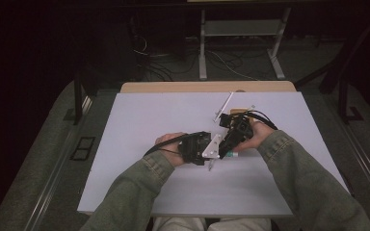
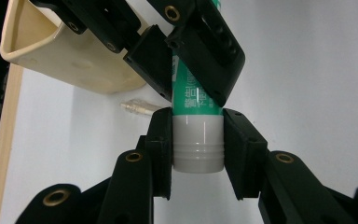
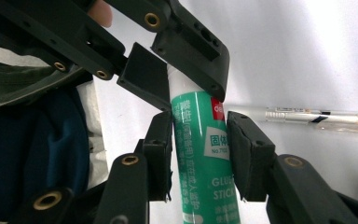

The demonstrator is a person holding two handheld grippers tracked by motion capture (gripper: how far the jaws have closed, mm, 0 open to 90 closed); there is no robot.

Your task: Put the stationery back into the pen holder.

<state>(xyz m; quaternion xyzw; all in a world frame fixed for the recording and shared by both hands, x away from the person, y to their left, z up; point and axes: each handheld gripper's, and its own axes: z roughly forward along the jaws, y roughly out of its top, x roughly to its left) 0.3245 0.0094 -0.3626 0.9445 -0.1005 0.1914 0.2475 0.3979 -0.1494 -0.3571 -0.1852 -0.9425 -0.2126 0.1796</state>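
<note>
Glue stick [image 2: 197,95] held just above the table [image 1: 139,125] between both tools: left gripper [image 2: 198,149] clamps its white cap, right gripper [image 3: 199,144] closed on the green barrel; light, rigid, smooth plastic, likely slippery, so grip barrel mid-length and cap squarely.

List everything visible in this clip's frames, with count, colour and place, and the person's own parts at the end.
glue stick: one, green tube with white cap, held above the table between both grippers
pen: one, clear, lying on the table behind the glue stick
cream tray: one, cream, on the table behind the right gripper
table: one, white top with wooden far edge
left gripper: one, black, jaws shut on the white cap
right gripper: one, black, jaws against the green tube
sleeves: two, olive green, bottom of the high view
</note>
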